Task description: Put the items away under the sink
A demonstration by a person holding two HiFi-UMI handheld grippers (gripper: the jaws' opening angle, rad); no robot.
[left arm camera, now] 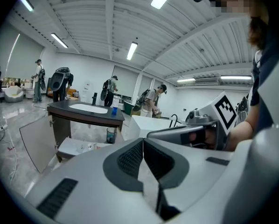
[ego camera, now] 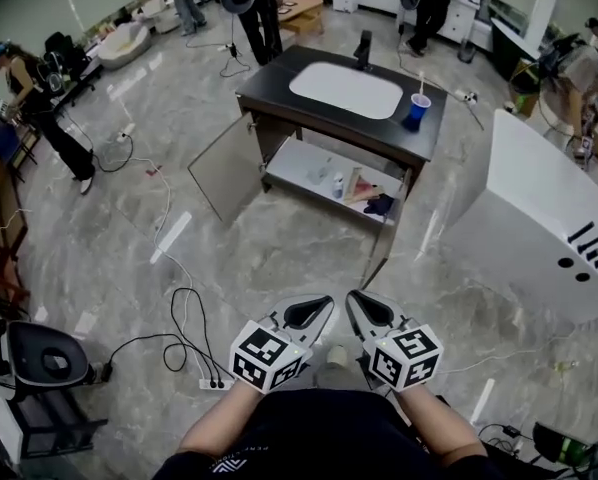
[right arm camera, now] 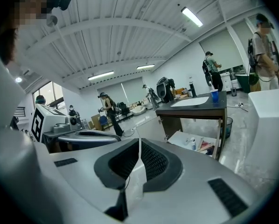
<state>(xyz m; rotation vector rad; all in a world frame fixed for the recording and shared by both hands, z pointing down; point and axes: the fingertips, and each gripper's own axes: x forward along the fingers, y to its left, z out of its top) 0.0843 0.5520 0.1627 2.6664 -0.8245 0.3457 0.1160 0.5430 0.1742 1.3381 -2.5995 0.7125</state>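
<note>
Nearby, the left gripper [ego camera: 312,314] and right gripper [ego camera: 371,311] were both closed and empty, side by side, angled slightly down toward the distant sink cabinet [ego camera: 279,118]. Several items [ego camera: 364,190] lay at the right end of its open lower shelf [ego camera: 294,165], so the task looked largely done; a blue cup [ego camera: 416,111] stood at the countertop's [ego camera: 269,86] right edge.

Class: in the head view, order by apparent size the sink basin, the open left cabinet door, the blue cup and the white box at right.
1. white box (nearest the camera, which enlarges it)
2. sink basin and open cabinet door: look alike, not ranked
3. blue cup
</note>
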